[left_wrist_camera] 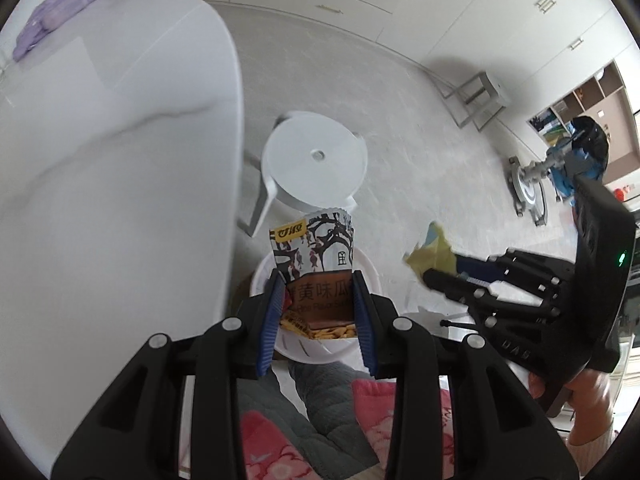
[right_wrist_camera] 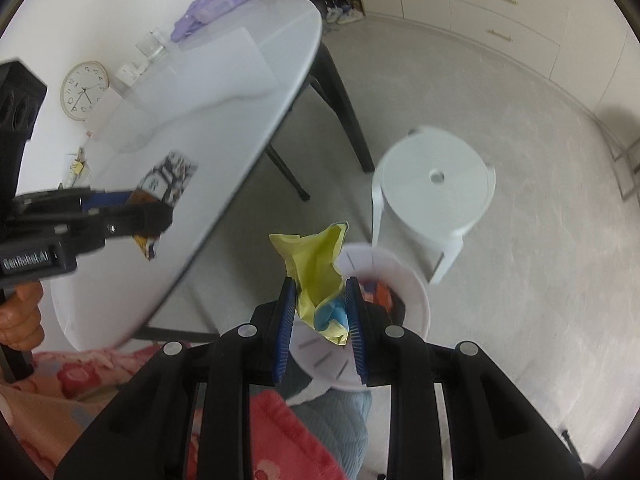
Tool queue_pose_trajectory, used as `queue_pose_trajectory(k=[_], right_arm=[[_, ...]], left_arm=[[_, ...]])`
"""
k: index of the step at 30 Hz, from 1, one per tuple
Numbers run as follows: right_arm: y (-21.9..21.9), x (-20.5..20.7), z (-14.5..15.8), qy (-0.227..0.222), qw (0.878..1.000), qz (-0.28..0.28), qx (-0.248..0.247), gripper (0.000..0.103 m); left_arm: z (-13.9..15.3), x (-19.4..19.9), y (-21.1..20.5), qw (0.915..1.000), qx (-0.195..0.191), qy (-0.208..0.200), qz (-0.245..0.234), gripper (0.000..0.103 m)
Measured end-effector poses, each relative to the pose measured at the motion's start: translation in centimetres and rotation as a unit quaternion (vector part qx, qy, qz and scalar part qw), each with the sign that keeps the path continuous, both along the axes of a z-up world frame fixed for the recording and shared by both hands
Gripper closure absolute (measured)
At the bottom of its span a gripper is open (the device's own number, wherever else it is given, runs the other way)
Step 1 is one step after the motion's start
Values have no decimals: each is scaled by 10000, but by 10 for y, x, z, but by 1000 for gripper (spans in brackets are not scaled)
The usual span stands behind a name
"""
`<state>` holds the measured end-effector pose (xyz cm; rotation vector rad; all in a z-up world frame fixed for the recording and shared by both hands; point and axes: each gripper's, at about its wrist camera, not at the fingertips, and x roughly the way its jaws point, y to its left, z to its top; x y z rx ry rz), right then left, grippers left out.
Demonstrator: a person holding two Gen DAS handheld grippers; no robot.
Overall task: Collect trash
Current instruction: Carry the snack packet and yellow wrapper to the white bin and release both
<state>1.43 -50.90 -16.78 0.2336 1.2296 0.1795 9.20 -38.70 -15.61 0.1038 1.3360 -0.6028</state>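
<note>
Both grippers loaded, hovering over the bin.

Your left gripper (left_wrist_camera: 316, 300) pinches a printed snack packet (left_wrist_camera: 316, 264) above the white waste bin (left_wrist_camera: 316, 354); your right gripper (right_wrist_camera: 320, 312) clamps a crumpled yellow-and-blue wrapper (right_wrist_camera: 316, 276) over the same bin, which already holds some colourful scraps. You look to be at the drop step: next, centre each piece over the opening, then let go.

Bin (right_wrist_camera: 416, 304) on floor, beside stool (right_wrist_camera: 436, 188)

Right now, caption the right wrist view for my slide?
Right tongs hold yellow wrapper above white bin.
</note>
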Motion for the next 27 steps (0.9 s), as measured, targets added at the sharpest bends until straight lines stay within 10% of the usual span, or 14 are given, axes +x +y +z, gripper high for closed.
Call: queue_pose_trajectory(k=[12, 14, 17, 27], right_arm=[[-7, -20, -16, 135, 9993, 352, 59, 74], [-6, -17, -24, 334, 9985, 426, 114, 36], [-7, -18, -25, 371, 9990, 251, -20, 8], [-28, -19, -21, 401, 9988, -289, -44, 3]], left_arm=[[14, -37, 8, 9997, 123, -154, 166, 70], [13, -35, 11, 9996, 136, -154, 174, 70], [11, -34, 10, 9996, 161, -155, 182, 70], [14, -37, 9, 9997, 217, -118, 87, 70]])
